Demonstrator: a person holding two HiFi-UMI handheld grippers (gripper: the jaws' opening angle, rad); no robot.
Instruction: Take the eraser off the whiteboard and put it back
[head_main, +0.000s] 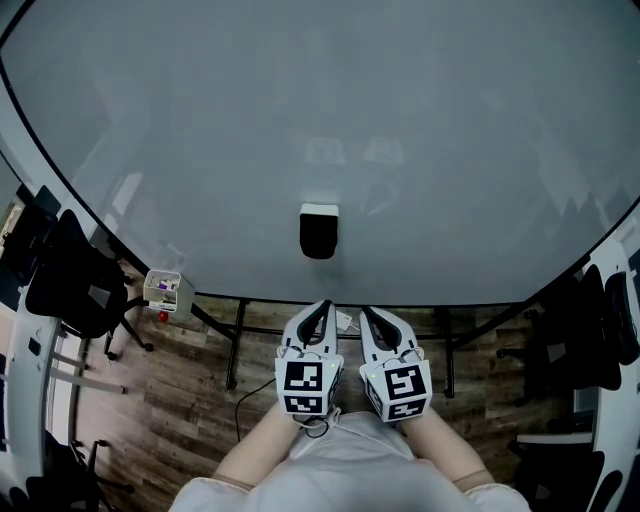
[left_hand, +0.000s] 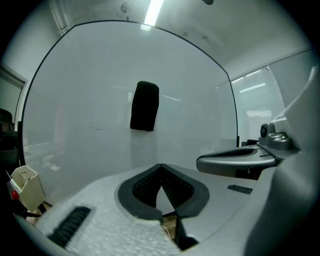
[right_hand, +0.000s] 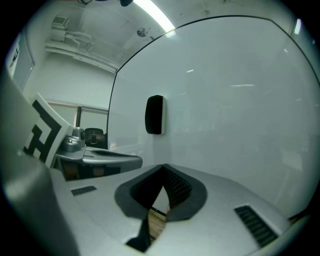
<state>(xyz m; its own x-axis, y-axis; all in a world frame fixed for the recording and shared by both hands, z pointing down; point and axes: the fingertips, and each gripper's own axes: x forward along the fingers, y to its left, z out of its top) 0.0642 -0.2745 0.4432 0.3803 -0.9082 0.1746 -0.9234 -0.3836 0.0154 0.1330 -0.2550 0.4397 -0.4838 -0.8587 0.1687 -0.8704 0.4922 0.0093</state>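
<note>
Eraser (head_main: 318, 231): a dark block with a pale upper edge, standing upright and flat against the whiteboard (head_main: 420, 130), near the middle of the lower part of the board; nothing touches it
Whiteboard: a large pale panel in a thin dark frame, with no writing to be made out on it
Left gripper (head_main: 322, 306): held low and close to the person's body, pointing towards the board; jaws pressed together at the tips, nothing between them
Right gripper (head_main: 368, 312): just beside the left one and nearly parallel to it; jaws likewise closed tip to tip on nothing (the small gap behind the tips shows only the floor)
Gap to the task's thing: both grippers are well apart from the eraser, which hangs above and ahead of them in each gripper view
Step in hand: not settled by this scene; an eraser on the board with two closed, empty grippers drawn back fits the stage when it is yet to be lifted off, and equally the stage when it is back on the board again
Next move: cannot be fixed from here; on either reading there is nothing in the jaws to set down
Surroundings: a small box (head_main: 168, 290) at the board's lower left edge, above a wooden floor (head_main: 190, 410)
</note>
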